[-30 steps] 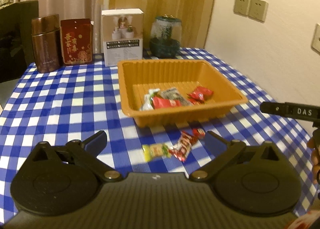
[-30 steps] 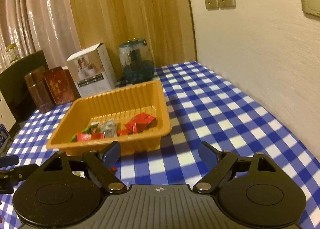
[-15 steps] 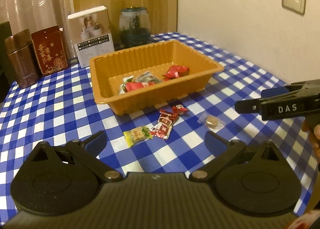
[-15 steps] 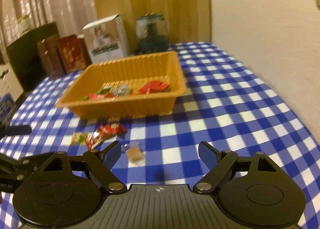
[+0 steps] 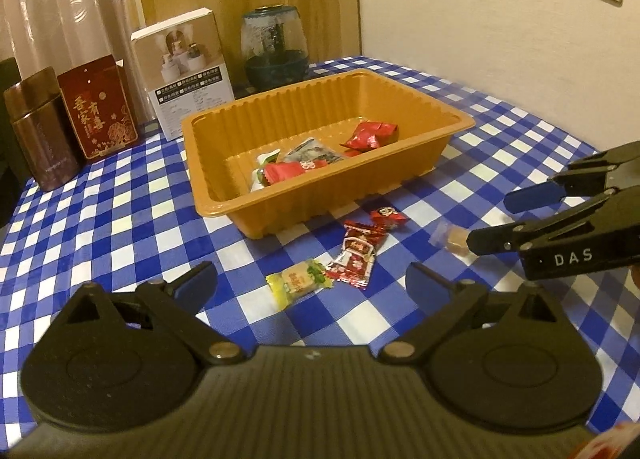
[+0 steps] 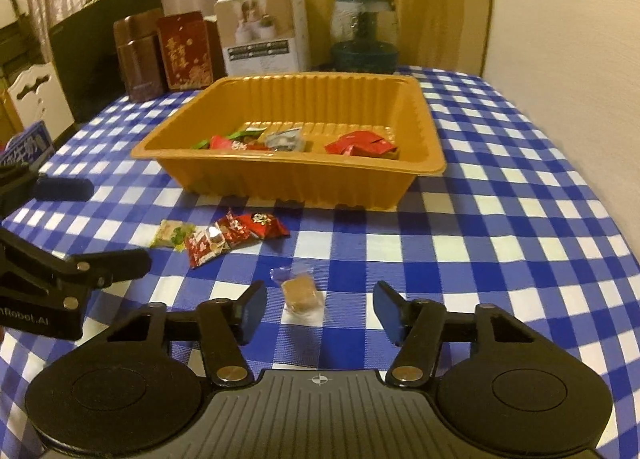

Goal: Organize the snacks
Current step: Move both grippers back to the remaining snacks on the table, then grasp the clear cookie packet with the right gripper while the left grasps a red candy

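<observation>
On the blue checked tablecloth (image 6: pixel 500 219), the right gripper (image 6: pixel 316 311) is closing around a clear-wrapped brown candy (image 6: pixel 298 291), pads not touching; the left gripper (image 5: pixel 312 283), closing slightly, holds nothing.

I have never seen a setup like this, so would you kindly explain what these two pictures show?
No robot here: a person holds a two-fingered claw in each hand, each with a camera looking along its fingers. One picture is from the left claw, the other from the right claw. On the checked tablecloth stands an orange tray already holding some snacks. Loose in front lie a yellow-green candy, two red packets and a clear-wrapped brown candy. Nothing is held; the right claw is closing around the brown candy, not yet touching.
</observation>
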